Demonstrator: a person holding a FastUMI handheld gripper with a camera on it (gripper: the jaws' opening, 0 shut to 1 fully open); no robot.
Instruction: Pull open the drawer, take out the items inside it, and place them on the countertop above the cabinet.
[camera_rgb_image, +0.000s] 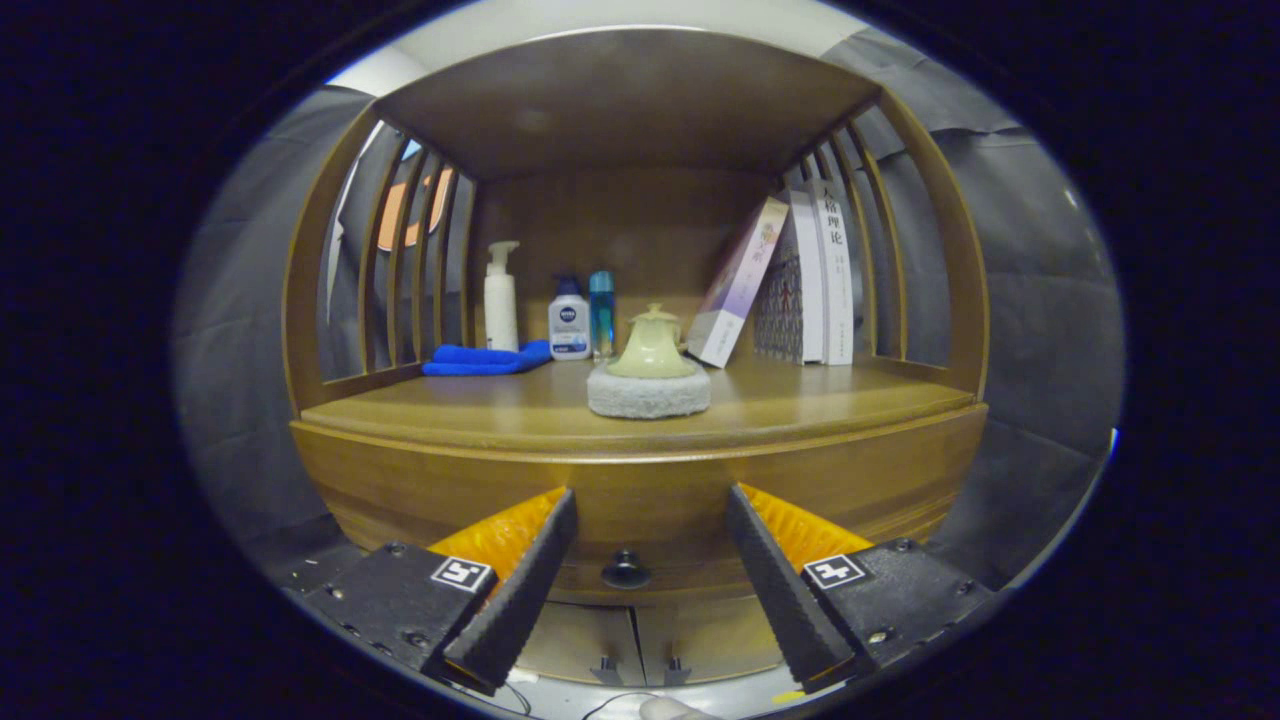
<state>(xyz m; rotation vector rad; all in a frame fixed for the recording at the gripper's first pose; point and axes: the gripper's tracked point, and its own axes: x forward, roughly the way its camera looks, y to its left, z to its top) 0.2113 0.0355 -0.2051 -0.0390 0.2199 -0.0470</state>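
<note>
I have the gripper (650, 500) spread wide, gripping nothing. The closed drawer's (650, 505) dark knob (626, 571) sits between my fingers.

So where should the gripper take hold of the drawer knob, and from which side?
Probably grip the round drawer knob itself, coming straight in from the front: it sticks out of the closed drawer front. The gripper is open, fingers either side of it, not touching.

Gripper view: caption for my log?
Open hand-held gripper lined up on the closed drawer's knob, below the cluttered countertop.
</note>
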